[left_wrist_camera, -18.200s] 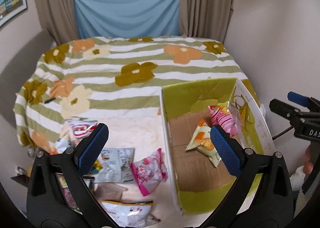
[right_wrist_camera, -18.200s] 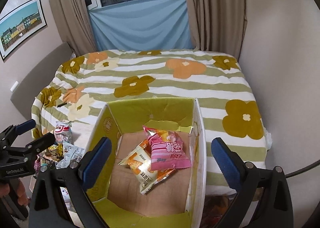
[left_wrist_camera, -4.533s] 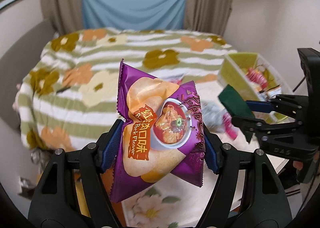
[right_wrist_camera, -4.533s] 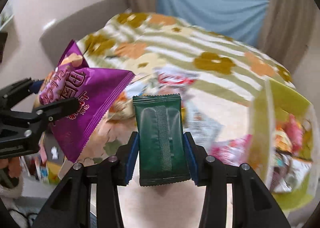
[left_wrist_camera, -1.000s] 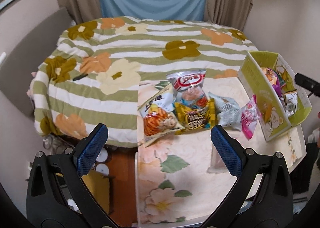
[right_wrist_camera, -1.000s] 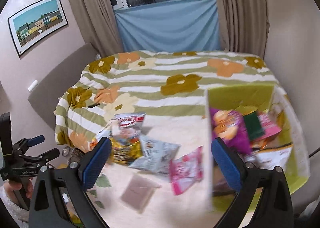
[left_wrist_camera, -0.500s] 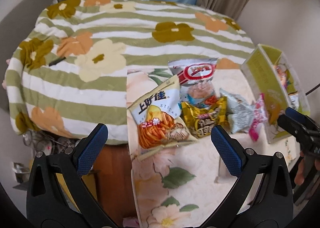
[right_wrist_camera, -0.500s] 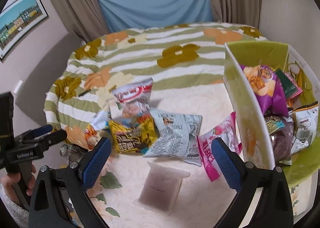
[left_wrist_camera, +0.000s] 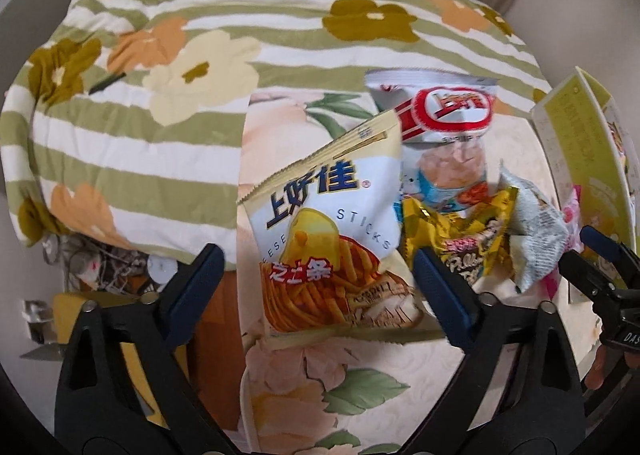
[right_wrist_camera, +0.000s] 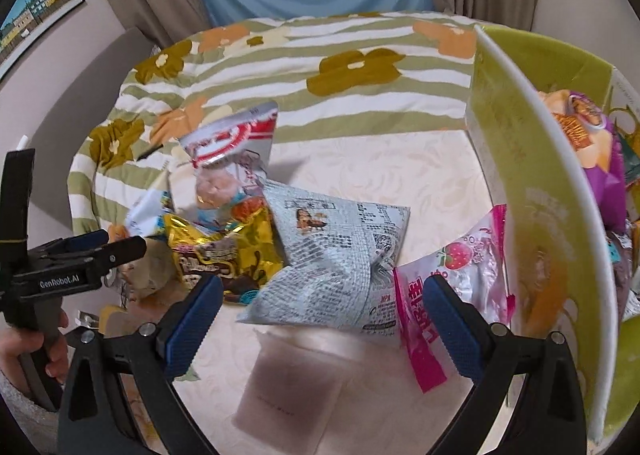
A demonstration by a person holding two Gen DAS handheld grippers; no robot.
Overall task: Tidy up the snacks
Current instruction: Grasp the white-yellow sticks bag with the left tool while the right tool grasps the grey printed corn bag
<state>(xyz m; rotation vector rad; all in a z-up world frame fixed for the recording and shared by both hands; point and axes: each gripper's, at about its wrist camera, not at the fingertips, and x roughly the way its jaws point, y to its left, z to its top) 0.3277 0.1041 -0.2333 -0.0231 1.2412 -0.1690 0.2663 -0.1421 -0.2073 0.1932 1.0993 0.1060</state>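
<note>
left tongs: your jaws have just been narrowing, still unclenched, cheese sticks bag between them.
right tongs: yours spread wide, grey newsprint bag between.
box: far right.

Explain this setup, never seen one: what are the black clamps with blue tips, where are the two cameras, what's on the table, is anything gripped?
No robot arm: a person holds one pair of tongs in each hand, with a fisheye camera on each looking along its fingers. The left view shows the left tongs above a cheese sticks bag; their jaws have just been closing, though the pads press on nothing yet. The right view shows the right tongs, open and empty, over a grey newsprint packet. Also loose on the table: a gold bag, a pink strawberry packet, a red-and-white bag. The green box already holds snacks.
</note>
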